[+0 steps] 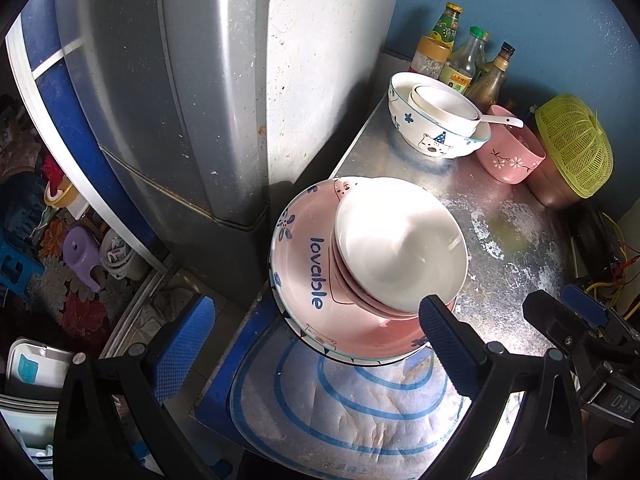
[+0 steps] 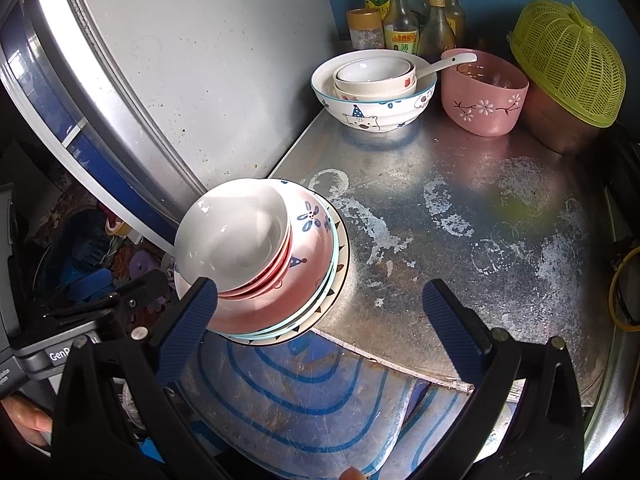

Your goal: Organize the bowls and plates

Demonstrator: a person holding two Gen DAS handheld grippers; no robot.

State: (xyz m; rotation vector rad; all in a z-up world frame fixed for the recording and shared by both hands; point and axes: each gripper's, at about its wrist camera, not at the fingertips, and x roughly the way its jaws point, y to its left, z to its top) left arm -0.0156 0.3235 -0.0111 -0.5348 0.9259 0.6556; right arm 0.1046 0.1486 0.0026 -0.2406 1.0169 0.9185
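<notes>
At lower centre of both views, we see one stack of dishes: a white bowl (image 1: 400, 244) atop pink bowls on a pink plate (image 1: 304, 280). Our two grippers, left (image 1: 316, 348) and right (image 2: 320, 328), gape wide, holding nothing. At upper right stand one bear bowl (image 2: 376, 116) with two nested bowls and one pink cup (image 2: 482, 96).

The word "lovable" is being shown in blue letters on the inner wall of the pink bowl (image 1: 308, 272) in the left wrist view. "DAS" is being displayed on the body of the right gripper (image 1: 618, 400) at the right edge of that view, and "GenR", cut off by a finger, is being seen on the left gripper (image 2: 60, 356) in the right wrist view. Chinese characters are being carried on the bottle labels (image 2: 401, 40) and on the mat's edge (image 1: 340, 465), too small to be read.
</notes>
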